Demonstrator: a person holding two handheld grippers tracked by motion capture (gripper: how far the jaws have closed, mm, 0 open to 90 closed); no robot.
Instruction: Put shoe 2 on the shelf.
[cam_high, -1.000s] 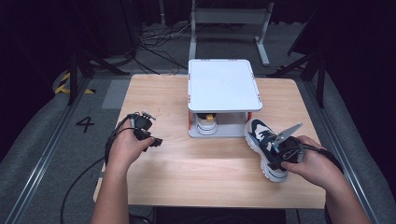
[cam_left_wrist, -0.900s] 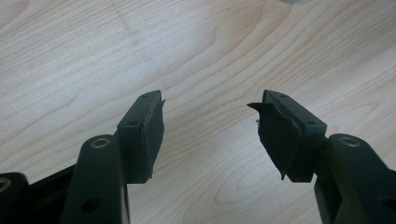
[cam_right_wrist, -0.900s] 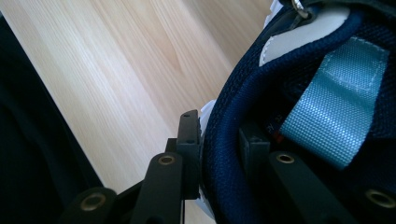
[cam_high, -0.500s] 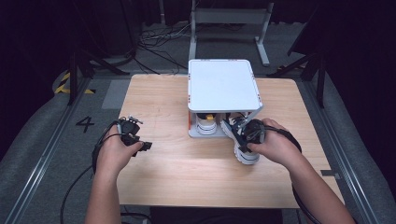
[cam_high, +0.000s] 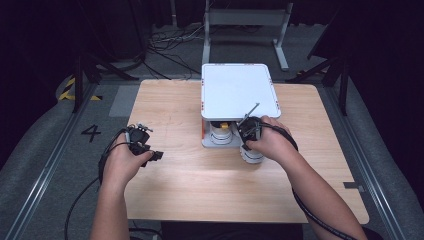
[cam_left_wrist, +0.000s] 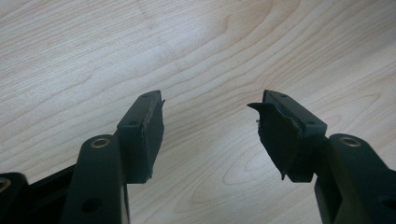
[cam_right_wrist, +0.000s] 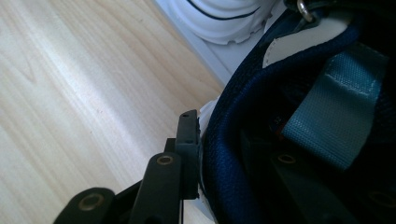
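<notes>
I should slide the shoe (cam_high: 250, 150) slowly under the white rack (cam_high: 239, 90), beside the other shoe (cam_high: 220, 133), keeping its sole flat on the surface (cam_high: 200, 185). My right fingers (cam_right_wrist: 189, 140) pinch its blue collar, one inside and one outside. My left gripper (cam_high: 145, 145) rests on the surface, fingers (cam_left_wrist: 144, 135) wide and empty.

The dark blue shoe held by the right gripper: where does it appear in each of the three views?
High view: the dark blue shoe sits right of centre, at the white rack, under the right hand.
Left gripper view: wooden table beyond open jaws, no shoe.
Right gripper view: its collar fills the right half.
Shared landmark: the table.
</notes>
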